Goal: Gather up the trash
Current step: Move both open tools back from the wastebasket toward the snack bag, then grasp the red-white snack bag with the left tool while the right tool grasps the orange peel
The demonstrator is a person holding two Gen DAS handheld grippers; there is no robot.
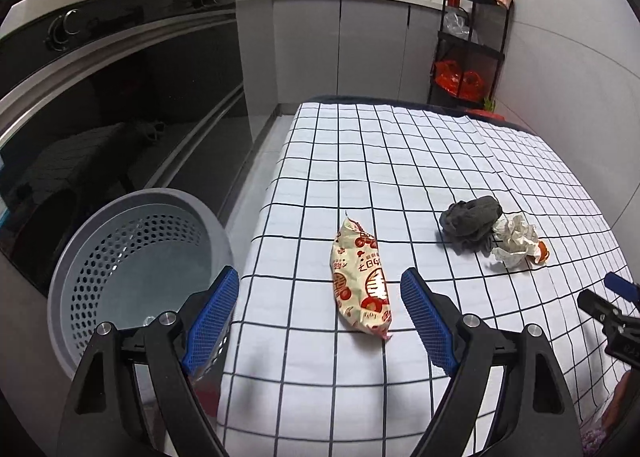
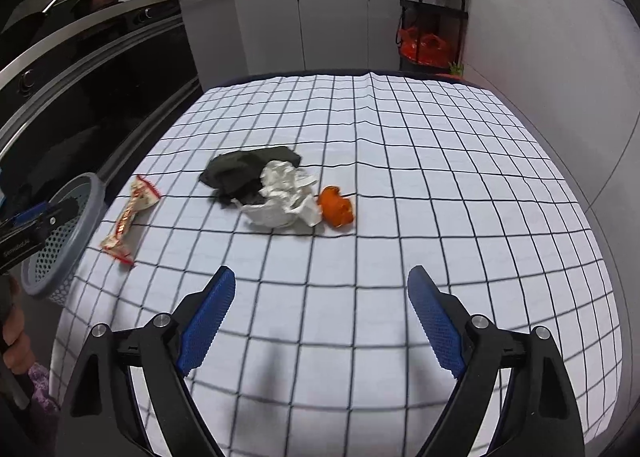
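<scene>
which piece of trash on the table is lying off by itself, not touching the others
The snack wrapper, the cream and red one nearest the grey basket. The dark cloth, crumpled paper and orange peel sit bunched together in one cluster further right.

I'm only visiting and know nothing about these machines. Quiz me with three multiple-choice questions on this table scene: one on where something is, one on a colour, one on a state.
1. Where is the grey basket?
A. Beside the table's left edge
B. On the table
C. On the black shelf

2. What colour is the peel by the crumpled paper?
A. Green
B. Orange
C. Blue

3. How is the left gripper?
A. Shut on the snack wrapper
B. Shut, empty
C. Open

Answers: 1 A, it stands off the checked cloth. 2 B, plainly orange. 3 C, its blue fingers stand apart, wrapper untouched.
</scene>
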